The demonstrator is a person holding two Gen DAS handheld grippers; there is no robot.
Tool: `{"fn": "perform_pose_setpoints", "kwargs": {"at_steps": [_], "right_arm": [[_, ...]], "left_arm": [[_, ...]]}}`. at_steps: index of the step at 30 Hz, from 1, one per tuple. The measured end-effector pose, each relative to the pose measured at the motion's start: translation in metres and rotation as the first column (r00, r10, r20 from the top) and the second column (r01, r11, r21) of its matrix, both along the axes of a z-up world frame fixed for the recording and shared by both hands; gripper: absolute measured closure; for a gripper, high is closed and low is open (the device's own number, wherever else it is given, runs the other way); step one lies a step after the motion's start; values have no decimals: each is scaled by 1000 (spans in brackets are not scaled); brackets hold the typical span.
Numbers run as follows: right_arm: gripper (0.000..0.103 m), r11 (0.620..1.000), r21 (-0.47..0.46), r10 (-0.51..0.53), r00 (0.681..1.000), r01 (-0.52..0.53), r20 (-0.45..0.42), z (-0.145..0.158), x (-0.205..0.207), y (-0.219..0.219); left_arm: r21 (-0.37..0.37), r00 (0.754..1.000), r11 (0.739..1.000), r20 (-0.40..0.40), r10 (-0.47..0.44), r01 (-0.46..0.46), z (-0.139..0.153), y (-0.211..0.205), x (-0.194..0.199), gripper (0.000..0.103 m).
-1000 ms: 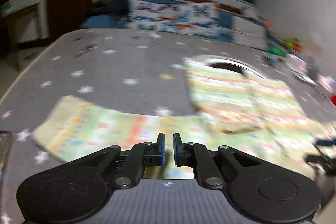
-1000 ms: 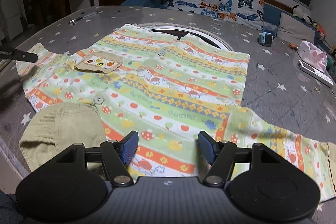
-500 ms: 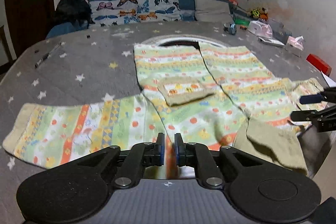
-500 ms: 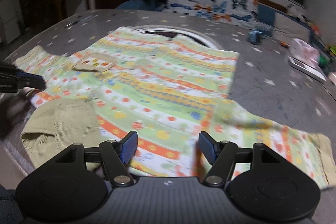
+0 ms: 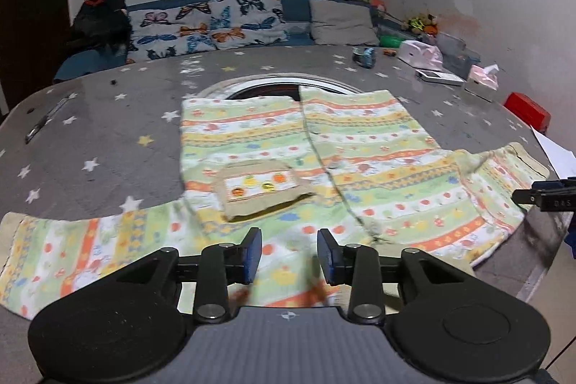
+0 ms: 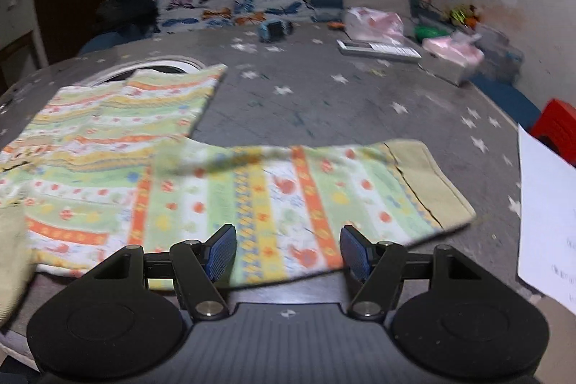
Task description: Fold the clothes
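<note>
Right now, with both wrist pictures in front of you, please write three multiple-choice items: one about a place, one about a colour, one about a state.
1. Where does the pen lie?
A. on the shirt
B. on the grey star cloth, left of the shirt
C. on a pillow

2. What colour is the box at the table's right edge?
A. red
B. blue
C. white

3. How is the shirt lying?
A. rolled into a ball
B. hanging on a hook
C. spread flat, sleeves out

Answers:
1 B, it rests on bare cloth, apart from the shirt.
2 A, it shows plain red.
3 C, the body lies flat and the right sleeve stretches sideways.
</note>
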State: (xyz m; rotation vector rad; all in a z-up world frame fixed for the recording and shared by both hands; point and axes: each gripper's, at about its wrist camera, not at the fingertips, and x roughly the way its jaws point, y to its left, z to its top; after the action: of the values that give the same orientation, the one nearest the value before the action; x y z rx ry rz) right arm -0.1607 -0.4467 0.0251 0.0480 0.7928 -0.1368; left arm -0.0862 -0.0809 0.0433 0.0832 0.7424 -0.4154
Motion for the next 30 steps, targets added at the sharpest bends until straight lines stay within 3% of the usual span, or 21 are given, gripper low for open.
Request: {"fn": "perform_pose_setpoints", "kwargs": {"at_steps": [8,12,15,24,30], "right_arm": [[37,998,-1,62,995,-62,79,11,33,14],[38,997,1,79,994,-79,76,4,53,23],[38,996,-50,70,996,-67,60,-5,60,22],[38,995,-41,-83,994,86,69,-7,50,-32],[39,977,-50,-201,976,206,90,-1,27,-72]], "left_arm": [[-11,999,999,1,-47,47,3,-27,0,61],[3,997,997,-2,-71,71,1,-36,-2,61],[6,997,997,-12,-72,72,-1,-37,-1,60],[3,997,997,-22,-74,74,-3,-39,3,59],[7,996,997,-28,-80,80,-4,-45,4,55]]}}
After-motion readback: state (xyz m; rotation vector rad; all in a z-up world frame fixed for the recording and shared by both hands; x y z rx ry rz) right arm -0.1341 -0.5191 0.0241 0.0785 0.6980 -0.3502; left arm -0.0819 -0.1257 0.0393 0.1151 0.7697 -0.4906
